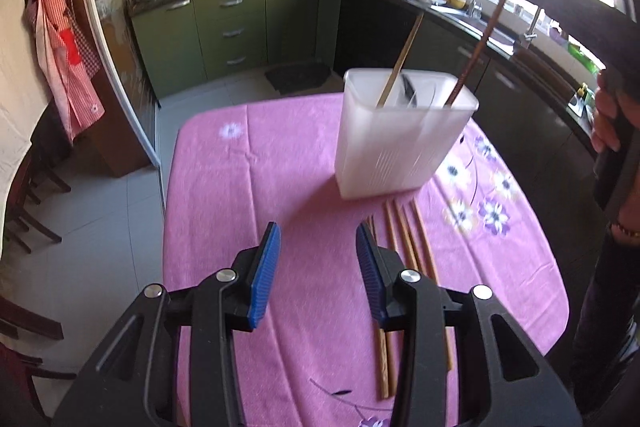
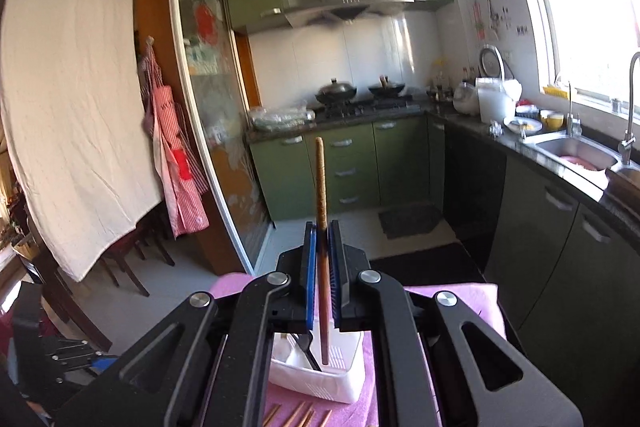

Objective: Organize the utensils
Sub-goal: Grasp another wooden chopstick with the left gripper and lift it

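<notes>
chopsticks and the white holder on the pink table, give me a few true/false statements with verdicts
1. The right gripper is clamped on a dark brown chopstick. True.
2. The left gripper holds a chopstick. False: its blue pads stand apart with only the pink tablecloth between them.
3. The white holder is empty. False: a light chopstick and a dark utensil already lean inside it.
4. Several loose chopsticks lie on the cloth in front of the holder. True.
5. The held chopstick lies flat on the table. False: its lower end dips into the holder while the right gripper grips it higher up.
</notes>
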The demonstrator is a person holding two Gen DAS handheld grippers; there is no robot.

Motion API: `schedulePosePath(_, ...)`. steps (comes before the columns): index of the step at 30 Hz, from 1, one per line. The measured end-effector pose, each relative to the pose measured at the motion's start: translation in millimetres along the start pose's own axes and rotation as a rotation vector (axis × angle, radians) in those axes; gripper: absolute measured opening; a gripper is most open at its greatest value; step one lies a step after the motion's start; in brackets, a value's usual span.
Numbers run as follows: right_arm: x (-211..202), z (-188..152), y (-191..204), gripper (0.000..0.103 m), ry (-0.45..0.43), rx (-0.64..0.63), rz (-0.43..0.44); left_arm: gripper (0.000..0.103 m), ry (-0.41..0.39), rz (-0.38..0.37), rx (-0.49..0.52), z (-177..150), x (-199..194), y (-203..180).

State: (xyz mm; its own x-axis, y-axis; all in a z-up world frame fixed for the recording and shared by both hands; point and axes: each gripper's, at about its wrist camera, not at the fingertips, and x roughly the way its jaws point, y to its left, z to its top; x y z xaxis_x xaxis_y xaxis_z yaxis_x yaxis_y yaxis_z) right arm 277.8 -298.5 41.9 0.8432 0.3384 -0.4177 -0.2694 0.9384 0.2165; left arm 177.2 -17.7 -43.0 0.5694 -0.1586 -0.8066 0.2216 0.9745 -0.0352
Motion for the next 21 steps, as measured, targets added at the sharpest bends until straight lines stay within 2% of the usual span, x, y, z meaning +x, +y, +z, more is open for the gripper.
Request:
schedulePosePath(4, 24, -16, 1, 0.008, 0.071, -0.008, 0.003, 0.038, 0.031, -0.004, 0.008, -11, 7, -2)
schedulePosePath(6, 28, -23, 4, 0.014, 0.086, -0.027, 0.0, 0.038, 0.047, -0.01, 0.017, -14, 10, -8)
schedulePosePath(11, -17, -41, 11, 0.019, 0.029, -0.053, -0.007, 0.038, 0.091, -0.033, 0.057, -17, 19, -26)
schedulePosePath(13, -41, -52, 11, 0.025, 0.016, -0.055, -0.009, 0.038, 0.117, -0.042, 0.069, -17, 25, -33)
schedulePosePath(15, -63, -73, 9, 0.031, 0.035, -0.055, -0.009, 0.038, 0.155, -0.053, 0.074, -17, 35, -40)
schedulePosePath(18, -84, -118, 0, 0.032, 0.098, -0.038, -0.033, 0.038, 0.225, -0.058, 0.07, -18, 58, -49)
schedulePosePath(21, -85, -168, -7, 0.032, 0.191, -0.029, -0.097, 0.038, 0.282, -0.042, 0.063, -17, 83, -53)
